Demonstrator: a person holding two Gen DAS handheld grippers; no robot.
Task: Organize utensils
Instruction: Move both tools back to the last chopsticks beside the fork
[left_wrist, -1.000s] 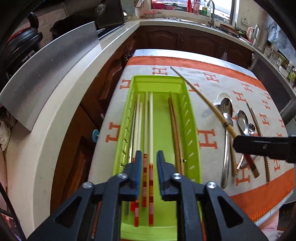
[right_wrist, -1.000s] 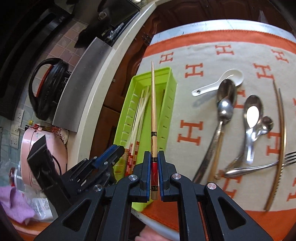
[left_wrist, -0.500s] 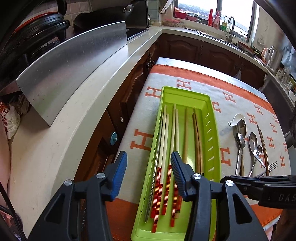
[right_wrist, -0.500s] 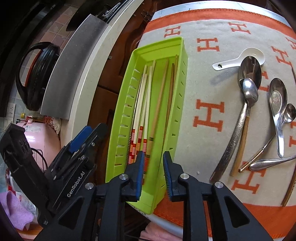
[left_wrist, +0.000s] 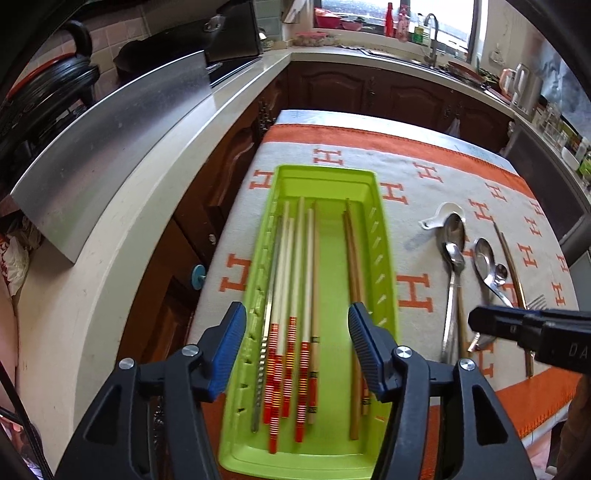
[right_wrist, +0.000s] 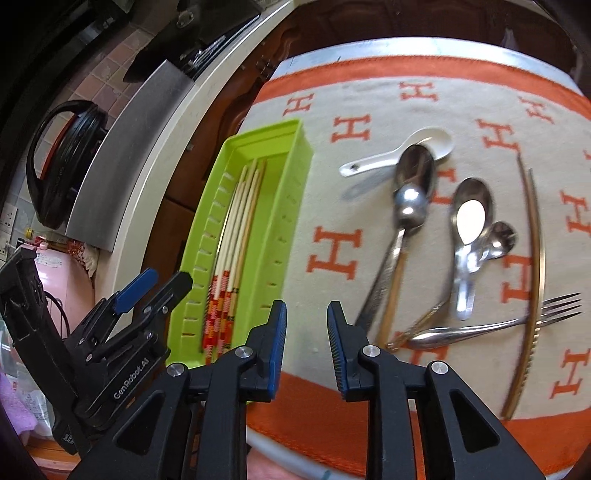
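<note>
Left tongs (left_wrist: 295, 347): spread, empty, jaws just widened over green tray (left_wrist: 384, 266).
Right tongs (right_wrist: 306, 347): parted, empty, just opening.
Risk: overlapping spoons (right_wrist: 410, 199) mid-frame may drag neighbours when lifted.

Lime-green tray (left_wrist: 380, 236); red-striped chopsticks (left_wrist: 291, 295); orange-lettered beige cloth (right_wrist: 369, 92).

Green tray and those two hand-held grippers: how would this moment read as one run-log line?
left hand-held gripper: open, empty, jaws just widened | right hand-held gripper: open, empty, jaws just widened | green tray: chopsticks inside | spoons, fork: on cloth
</note>
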